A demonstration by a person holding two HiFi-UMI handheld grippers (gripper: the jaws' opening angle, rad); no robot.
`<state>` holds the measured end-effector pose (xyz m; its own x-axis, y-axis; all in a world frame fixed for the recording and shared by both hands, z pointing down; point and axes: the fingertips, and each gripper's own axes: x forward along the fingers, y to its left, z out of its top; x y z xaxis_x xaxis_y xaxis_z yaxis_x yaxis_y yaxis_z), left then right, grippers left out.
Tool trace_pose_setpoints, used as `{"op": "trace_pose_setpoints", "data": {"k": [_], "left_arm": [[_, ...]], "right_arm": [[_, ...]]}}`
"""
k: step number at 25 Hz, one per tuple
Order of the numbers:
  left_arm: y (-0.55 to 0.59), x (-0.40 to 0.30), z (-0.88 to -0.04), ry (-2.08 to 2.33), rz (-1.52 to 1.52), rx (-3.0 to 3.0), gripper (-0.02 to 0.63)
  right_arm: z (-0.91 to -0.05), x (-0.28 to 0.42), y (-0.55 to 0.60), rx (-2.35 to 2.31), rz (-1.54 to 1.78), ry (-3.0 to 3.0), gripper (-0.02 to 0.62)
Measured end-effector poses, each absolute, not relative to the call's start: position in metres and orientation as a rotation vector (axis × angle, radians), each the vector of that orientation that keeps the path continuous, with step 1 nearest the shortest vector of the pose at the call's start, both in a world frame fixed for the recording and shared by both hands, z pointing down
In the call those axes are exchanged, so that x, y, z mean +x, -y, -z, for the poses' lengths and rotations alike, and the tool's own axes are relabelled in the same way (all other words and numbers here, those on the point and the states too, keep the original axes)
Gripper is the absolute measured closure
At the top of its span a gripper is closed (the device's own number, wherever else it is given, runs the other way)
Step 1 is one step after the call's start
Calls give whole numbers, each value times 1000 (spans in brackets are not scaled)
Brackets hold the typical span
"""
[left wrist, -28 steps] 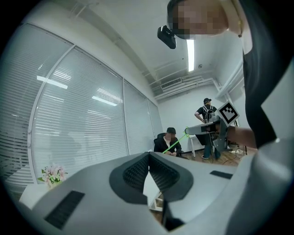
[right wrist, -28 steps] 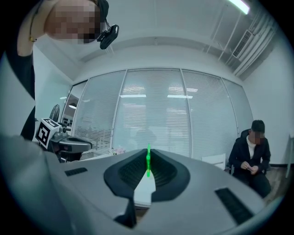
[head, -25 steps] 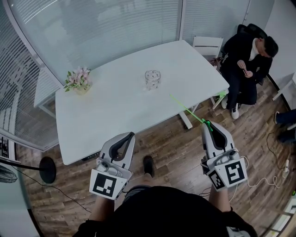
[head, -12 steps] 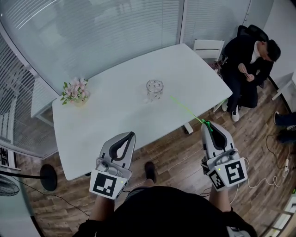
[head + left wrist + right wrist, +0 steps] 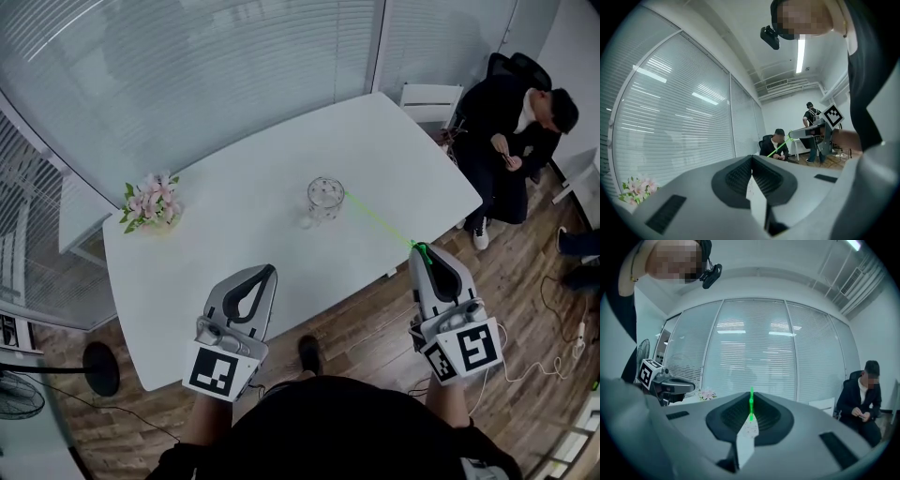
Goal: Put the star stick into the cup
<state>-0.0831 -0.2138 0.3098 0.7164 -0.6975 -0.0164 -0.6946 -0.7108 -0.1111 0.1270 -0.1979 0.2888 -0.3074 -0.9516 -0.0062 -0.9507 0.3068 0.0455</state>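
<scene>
A clear glass cup [image 5: 324, 198] stands upright near the middle of the white table [image 5: 234, 253]. My right gripper [image 5: 424, 248] hovers off the table's near right edge, shut on the base of a thin green star stick [image 5: 380, 221]. The stick slants up and left, and its far tip reaches the cup's right rim. In the right gripper view the stick [image 5: 751, 404] stands straight up between the shut jaws. My left gripper [image 5: 266, 272] hangs over the table's near edge with its jaws shut and nothing in them. The left gripper view shows the stick [image 5: 780, 146] held by the right gripper [image 5: 811, 132].
A small pot of pink flowers [image 5: 150, 202] sits at the table's left end. A person in black [image 5: 511, 131] sits at the far right beside a white chair [image 5: 431, 97]. Glass walls with blinds run behind the table. A fan base [image 5: 98, 368] stands on the wooden floor at left.
The table and cup have drawn closer and shifted right in the head view. The stick's tip, earlier short of the cup, now reaches its rim. Both grippers keep their grip state.
</scene>
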Motion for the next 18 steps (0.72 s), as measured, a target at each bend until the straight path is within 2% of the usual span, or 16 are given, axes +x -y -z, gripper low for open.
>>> {"op": "trace_pose_setpoints", "data": {"k": [18], "left_arm": [[276,-70,-312,-1141,74,-2818,592]], "right_arm": [[-301,127,261,1750,25,2540,574]]}}
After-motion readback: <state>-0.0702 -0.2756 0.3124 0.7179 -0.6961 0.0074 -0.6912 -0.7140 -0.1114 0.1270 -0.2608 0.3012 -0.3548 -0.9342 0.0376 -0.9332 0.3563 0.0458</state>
